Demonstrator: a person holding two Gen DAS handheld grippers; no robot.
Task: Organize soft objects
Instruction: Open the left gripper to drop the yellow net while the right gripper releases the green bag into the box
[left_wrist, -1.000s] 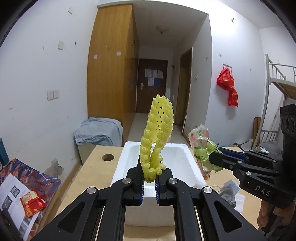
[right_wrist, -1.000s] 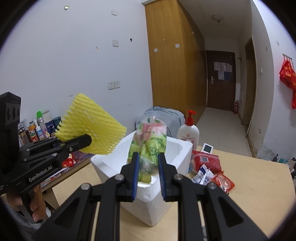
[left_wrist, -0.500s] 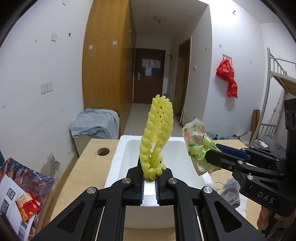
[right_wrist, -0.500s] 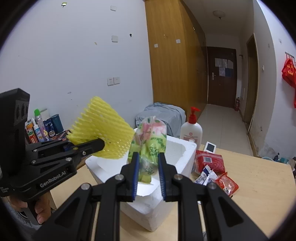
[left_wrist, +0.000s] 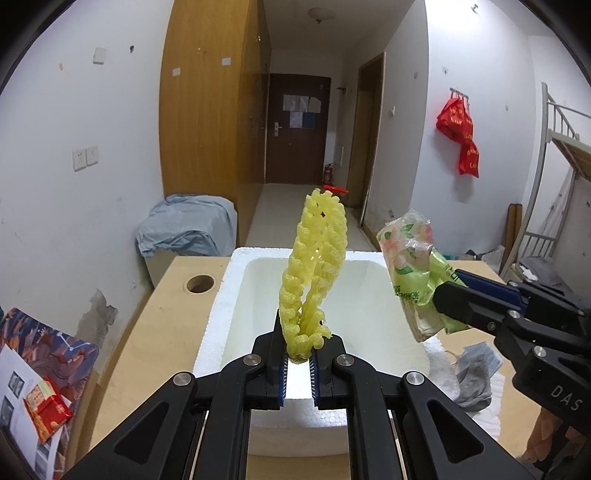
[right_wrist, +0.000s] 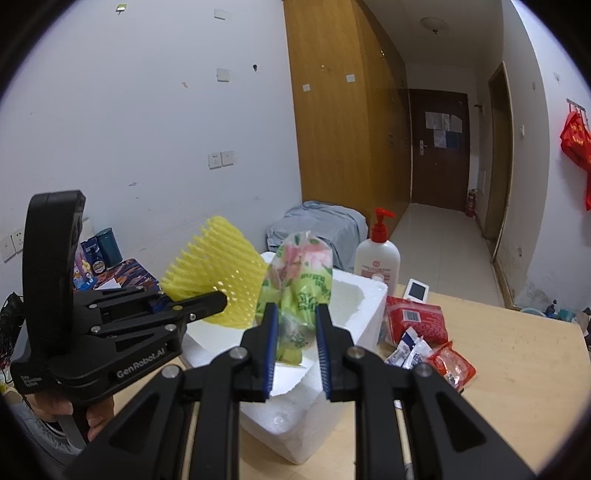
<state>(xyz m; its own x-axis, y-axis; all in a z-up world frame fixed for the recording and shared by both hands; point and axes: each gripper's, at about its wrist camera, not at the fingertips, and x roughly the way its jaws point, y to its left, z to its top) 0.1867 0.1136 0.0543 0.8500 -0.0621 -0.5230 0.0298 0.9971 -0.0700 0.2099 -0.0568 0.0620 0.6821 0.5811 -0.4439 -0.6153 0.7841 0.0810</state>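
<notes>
Left tongs (left_wrist: 298, 360) are clamping the yellow foam net (left_wrist: 314, 273) upright over the foam box (left_wrist: 221, 317); right tongs (right_wrist: 295, 328) are gripping the green tissue pack (right_wrist: 301, 288) beside it.

The left wrist camera is looking along its fingers, slightly downward, close over the white foam box (left_wrist: 229, 314) at frame centre. The right wrist camera is facing the same box (right_wrist: 365, 306) from its other side. Both are sharing the brown door (left_wrist: 297, 127) behind.
</notes>
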